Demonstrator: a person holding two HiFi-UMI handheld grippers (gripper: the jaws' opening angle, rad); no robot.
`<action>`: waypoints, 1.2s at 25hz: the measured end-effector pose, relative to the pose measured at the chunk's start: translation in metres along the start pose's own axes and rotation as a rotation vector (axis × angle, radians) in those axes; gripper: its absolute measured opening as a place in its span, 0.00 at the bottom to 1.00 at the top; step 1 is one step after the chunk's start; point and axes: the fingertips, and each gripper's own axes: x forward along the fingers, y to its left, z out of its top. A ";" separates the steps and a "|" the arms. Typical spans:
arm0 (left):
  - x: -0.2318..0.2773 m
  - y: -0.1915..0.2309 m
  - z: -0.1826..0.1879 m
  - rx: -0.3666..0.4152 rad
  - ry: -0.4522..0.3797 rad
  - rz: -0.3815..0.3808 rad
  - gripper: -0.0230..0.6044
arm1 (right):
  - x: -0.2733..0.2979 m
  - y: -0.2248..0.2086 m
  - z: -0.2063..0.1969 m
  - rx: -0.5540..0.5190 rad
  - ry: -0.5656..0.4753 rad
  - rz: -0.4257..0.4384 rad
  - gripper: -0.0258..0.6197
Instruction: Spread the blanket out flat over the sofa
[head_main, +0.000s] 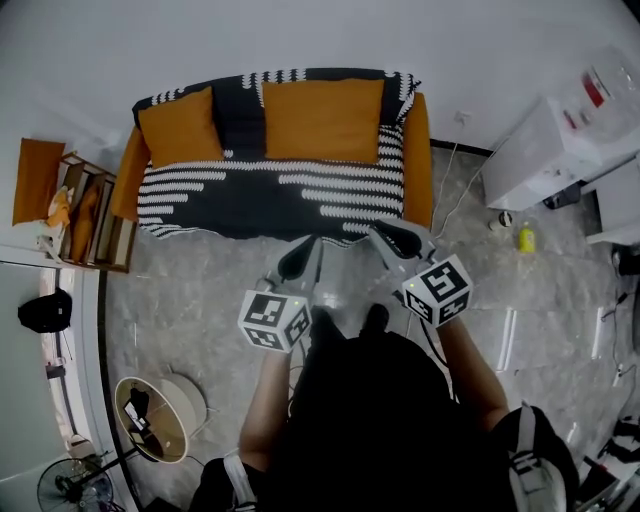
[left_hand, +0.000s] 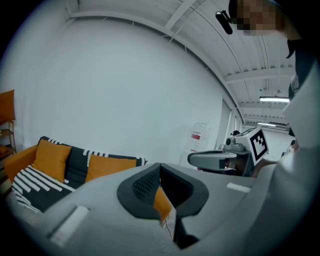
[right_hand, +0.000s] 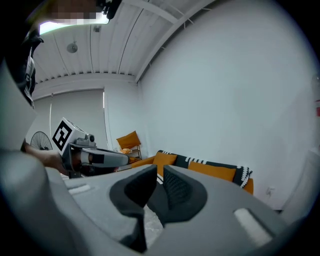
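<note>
1. The blanket (head_main: 270, 195), black with white stripes, lies ahead of both sets of jaws. It is draped over the seat and back of the sofa (head_main: 418, 160), with 2 orange cushions (head_main: 322, 120) on top of it against the back.
2. The left gripper (head_main: 297, 258) is held over the floor (head_main: 200, 290), just short of the sofa's front edge. Its jaws meet at the tips and hold no cloth. A sliver of orange shows in the slit behind the tips, and I cannot tell what it is.
3. The right gripper (head_main: 395, 240) hangs beside it, also clear of the blanket. Its jaws stand a narrow gap apart with nothing between them.
4. Judged from this, the spreading looks nearly or fully done. The cloth covers the seat from arm to arm, and neither gripper is touching it.
5. The front edge nearest the jaws looks slightly uneven, with the hem dipping lower toward the right jaws than the left.
6. If anything is left, it is a touch-up. That means opening 1 set of jaws, reaching forward to that hem, pinching it and drawing it level. Pulling too hard could drag the blanket off the back.
</note>
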 end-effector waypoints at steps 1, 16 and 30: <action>-0.001 0.001 0.001 -0.002 -0.004 0.003 0.05 | 0.000 0.002 0.000 0.000 0.000 0.007 0.10; 0.001 -0.021 0.003 0.029 0.007 -0.047 0.05 | 0.000 0.023 0.005 -0.029 -0.012 0.047 0.05; -0.007 -0.020 -0.003 0.024 0.011 -0.043 0.05 | -0.001 0.024 -0.001 -0.025 -0.010 0.032 0.04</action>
